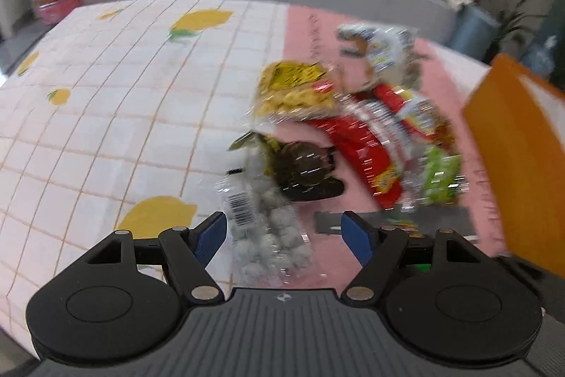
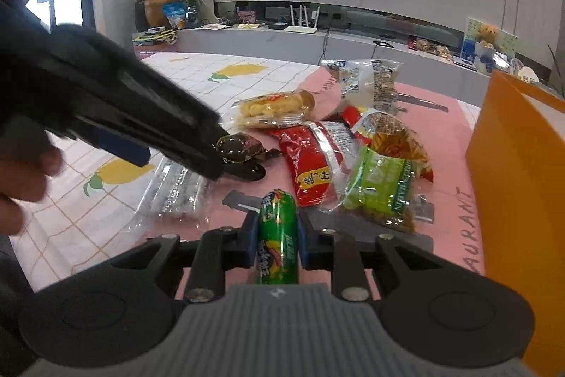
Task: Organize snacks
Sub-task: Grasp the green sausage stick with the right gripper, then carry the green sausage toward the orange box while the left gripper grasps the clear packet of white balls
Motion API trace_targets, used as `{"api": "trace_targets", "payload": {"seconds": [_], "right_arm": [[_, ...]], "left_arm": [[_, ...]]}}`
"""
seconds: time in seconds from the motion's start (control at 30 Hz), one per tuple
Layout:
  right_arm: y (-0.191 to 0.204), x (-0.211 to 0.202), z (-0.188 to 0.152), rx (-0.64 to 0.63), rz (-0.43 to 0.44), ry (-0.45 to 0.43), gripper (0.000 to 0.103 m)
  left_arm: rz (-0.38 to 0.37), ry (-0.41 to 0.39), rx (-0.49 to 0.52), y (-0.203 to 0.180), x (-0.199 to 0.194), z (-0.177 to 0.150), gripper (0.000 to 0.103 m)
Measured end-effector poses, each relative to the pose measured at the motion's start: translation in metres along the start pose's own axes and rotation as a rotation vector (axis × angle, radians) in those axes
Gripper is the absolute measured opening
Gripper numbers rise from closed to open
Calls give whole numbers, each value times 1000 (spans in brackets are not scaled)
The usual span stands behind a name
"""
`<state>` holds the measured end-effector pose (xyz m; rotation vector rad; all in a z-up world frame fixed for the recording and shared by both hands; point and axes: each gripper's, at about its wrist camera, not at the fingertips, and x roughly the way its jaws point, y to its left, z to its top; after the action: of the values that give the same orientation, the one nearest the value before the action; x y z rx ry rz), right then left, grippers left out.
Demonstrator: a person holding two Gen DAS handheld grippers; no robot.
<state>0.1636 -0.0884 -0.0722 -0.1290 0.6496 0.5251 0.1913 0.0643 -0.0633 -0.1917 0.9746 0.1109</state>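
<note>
Snacks are lying heaped on the counter (image 2: 455,115) while the right gripper (image 2: 276,244) is clamping its jaws on a green sausage stick (image 2: 276,235) beside the orange box (image 2: 515,165), and the left gripper (image 1: 283,232), jaws apart, is hovering over a clear bag of grey balls (image 1: 272,235), which probably wants a slow, centred pinch.

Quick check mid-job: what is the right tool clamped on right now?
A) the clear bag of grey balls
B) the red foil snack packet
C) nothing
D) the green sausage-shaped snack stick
D: the right tool pinches the green sausage-shaped snack stick between its blue pads.
</note>
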Motion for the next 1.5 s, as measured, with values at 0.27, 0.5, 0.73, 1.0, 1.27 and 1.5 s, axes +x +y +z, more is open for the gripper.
{"api": "trace_targets", "payload": {"seconds": [0.27, 0.5, 0.73, 1.0, 1.27, 1.5], "right_arm": [[4, -11, 2, 2, 14, -25, 20], [6, -17, 5, -7, 11, -43, 20], [2, -36, 14, -3, 8, -91, 20], [-35, -88, 40, 129, -19, -207, 20], [-99, -158, 44, 253, -153, -298, 20], [-136, -176, 30, 372, -236, -308, 20]], "left_arm": [[86, 59, -92, 7, 23, -2, 94], [27, 39, -76, 8, 17, -5, 69], [-36, 33, -158, 28, -1, -10, 66], [-76, -96, -180, 30, -46, -3, 63], [-210, -168, -145, 7, -82, 7, 26], [-201, -93, -118, -5, -69, 4, 33]]}}
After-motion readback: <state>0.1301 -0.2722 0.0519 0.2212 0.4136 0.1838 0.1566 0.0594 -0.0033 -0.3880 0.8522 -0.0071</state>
